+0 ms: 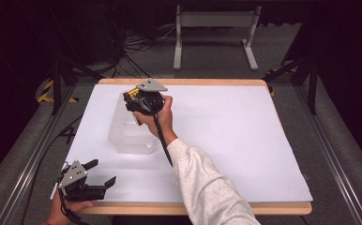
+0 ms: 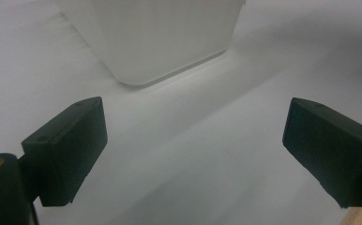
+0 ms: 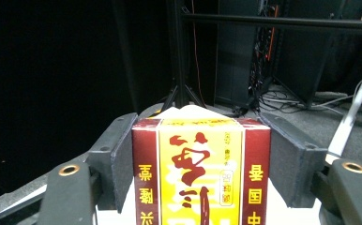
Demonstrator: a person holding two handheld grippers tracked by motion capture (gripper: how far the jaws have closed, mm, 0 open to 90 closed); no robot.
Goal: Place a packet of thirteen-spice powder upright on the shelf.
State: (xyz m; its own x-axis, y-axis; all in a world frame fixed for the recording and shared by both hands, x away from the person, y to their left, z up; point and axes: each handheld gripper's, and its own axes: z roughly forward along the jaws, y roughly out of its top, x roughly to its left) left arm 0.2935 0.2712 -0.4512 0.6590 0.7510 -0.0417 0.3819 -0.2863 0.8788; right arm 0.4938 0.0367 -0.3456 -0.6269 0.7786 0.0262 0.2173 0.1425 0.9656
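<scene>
A translucent white plastic container (image 1: 128, 133) stands on the left half of the white-covered table (image 1: 226, 126). My right gripper (image 1: 139, 101) hangs over the container's far end, held in a hand with a light sleeve. It is shut on a red and yellow box with Chinese characters (image 3: 200, 178), whose yellow corner (image 1: 132, 93) peeks out past the jaws. In the right gripper view the two jaws press the box's sides. My left gripper (image 1: 103, 171) rests low at the table's near left corner, jaws wide open and empty. In its own view, the left gripper (image 2: 193, 136) points toward the container (image 2: 165, 37).
Behind the table a white metal stand (image 1: 214, 28) and loose cables (image 1: 137, 44) lie on the grey floor. Aluminium rails (image 1: 33, 154) run along both sides. The table's wooden edge (image 1: 193, 208) borders the white sheet at the front.
</scene>
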